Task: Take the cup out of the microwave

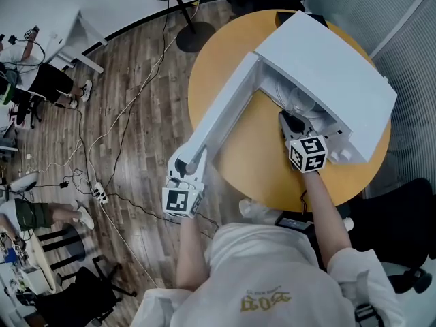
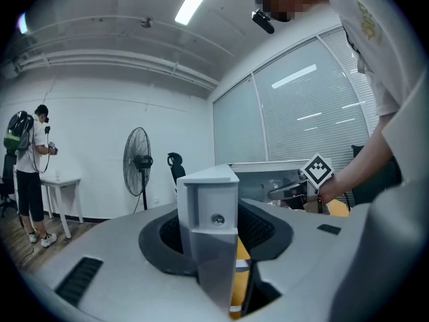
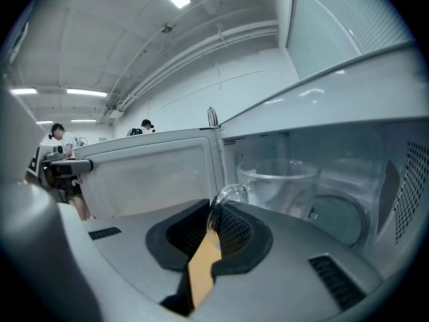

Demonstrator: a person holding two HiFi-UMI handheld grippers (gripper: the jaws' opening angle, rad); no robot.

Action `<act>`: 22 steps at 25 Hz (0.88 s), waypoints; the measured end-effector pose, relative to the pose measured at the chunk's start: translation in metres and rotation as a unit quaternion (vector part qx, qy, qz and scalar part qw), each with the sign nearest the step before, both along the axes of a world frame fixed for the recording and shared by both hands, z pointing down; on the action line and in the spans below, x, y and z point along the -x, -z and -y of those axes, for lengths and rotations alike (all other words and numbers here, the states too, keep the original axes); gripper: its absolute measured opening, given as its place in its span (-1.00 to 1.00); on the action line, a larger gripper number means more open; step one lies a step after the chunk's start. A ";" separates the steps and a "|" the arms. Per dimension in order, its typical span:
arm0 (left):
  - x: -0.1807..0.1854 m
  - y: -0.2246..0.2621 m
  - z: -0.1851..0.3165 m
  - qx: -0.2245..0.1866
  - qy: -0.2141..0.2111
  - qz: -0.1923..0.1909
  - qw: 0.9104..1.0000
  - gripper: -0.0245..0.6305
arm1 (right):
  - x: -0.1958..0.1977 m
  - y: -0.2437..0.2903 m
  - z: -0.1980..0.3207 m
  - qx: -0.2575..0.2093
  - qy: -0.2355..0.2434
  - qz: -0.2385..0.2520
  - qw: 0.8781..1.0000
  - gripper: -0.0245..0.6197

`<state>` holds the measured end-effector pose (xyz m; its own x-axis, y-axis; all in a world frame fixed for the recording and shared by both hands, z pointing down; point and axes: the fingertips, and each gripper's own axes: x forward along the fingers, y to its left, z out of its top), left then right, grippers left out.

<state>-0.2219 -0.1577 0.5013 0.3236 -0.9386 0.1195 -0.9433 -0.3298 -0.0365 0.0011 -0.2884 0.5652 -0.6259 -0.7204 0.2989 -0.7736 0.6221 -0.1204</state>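
My right claw (image 3: 216, 225) pinches the glass cup (image 3: 281, 183) by its handle inside the microwave (image 1: 327, 73); my left claw (image 1: 185, 172) clamps the open door (image 1: 225, 111).

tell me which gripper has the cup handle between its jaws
The right gripper: its jaws are shut on the handle of the glass cup inside the microwave. The left gripper is clamped on the edge of the open door instead.

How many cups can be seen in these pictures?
1: a glass cup inside the microwave, its handle clamped in the right gripper. More may sit hidden deeper inside.
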 end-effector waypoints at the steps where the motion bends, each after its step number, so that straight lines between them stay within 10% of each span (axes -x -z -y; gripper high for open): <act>1: 0.001 0.000 0.000 0.000 0.000 -0.001 1.000 -0.39 | 0.001 0.001 -0.003 0.000 0.004 -0.001 1.000 -0.82; 22: 0.000 -0.001 -0.001 0.003 -0.002 -0.001 1.000 -0.39 | 0.026 0.007 -0.048 -0.001 0.063 0.000 0.998 -0.81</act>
